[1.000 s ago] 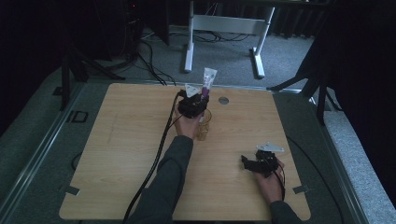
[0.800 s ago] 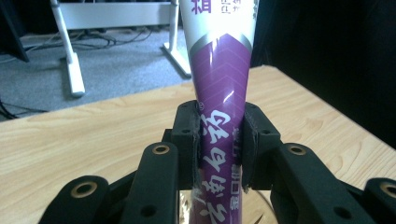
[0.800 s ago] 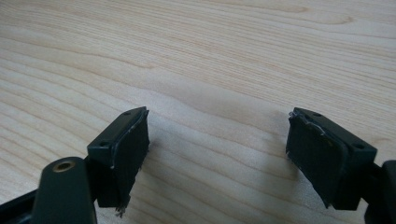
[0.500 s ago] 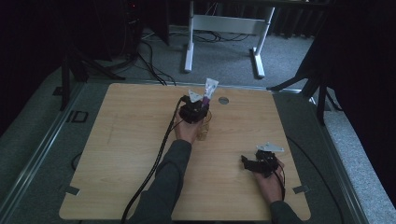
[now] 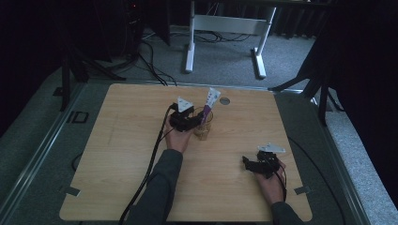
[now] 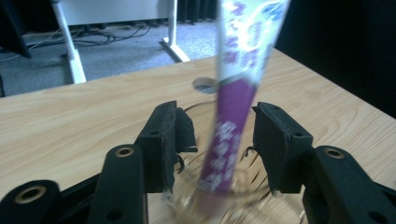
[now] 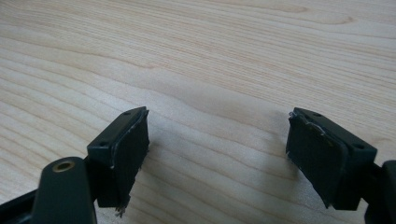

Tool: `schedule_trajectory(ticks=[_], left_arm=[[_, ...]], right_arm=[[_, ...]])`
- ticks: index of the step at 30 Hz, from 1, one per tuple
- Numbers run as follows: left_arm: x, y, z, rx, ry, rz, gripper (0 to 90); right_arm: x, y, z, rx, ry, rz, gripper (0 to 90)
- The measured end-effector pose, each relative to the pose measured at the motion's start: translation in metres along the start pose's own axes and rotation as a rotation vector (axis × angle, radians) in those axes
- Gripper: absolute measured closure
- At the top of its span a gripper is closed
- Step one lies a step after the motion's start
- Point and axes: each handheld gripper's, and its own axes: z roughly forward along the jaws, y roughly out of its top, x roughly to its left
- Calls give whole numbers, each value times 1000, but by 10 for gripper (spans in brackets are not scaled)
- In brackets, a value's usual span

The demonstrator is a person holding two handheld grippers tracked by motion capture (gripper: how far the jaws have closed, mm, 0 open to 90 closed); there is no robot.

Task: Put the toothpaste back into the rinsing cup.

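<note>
A white and purple tube (image 5: 210, 99) stands tilted in a clear glass (image 5: 203, 127) near the middle of the wooden table (image 5: 117, 140). My left gripper (image 5: 196, 123) is at the glass's left side. In the left gripper view its jaws have just been opening and now stand wide, left gripper (image 6: 219, 135) open around the tube (image 6: 233, 102) without pressing it, above the blurred glass (image 6: 254, 196). My right gripper (image 5: 248, 163) rests low at the table's front right, open, with bare wood between its pads (image 7: 123, 154).
A round metal grommet (image 5: 225, 101) sits in the table just behind the glass. A white desk frame (image 5: 190, 47) and cables lie on the floor beyond the far edge. Black cables trail from both grippers toward the front edge.
The left gripper has come down and back toward the person, lowering the tube into the glass, and its jaws have opened off the tube. The right gripper has not moved.
</note>
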Motion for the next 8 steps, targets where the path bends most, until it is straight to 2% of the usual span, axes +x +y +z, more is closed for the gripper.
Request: schedule_trajectory(ticks=[1,3,5,6,8], left_arm=[[9,-4,-8,5,26,-13,476],[13,-5,-13,5,43,-22,471],[22,-8,-21,10,85,-33,403],[28,-9,-24,30,101,-33,403],[40,-12,-27,87,137,-38,338]], right_arm=[[0,0,0,0,0,1,211],[0,0,0,0,0,0,211],[0,0,0,0,0,0,211],[0,0,0,0,0,0,211],[0,0,0,1,0,1,211]])
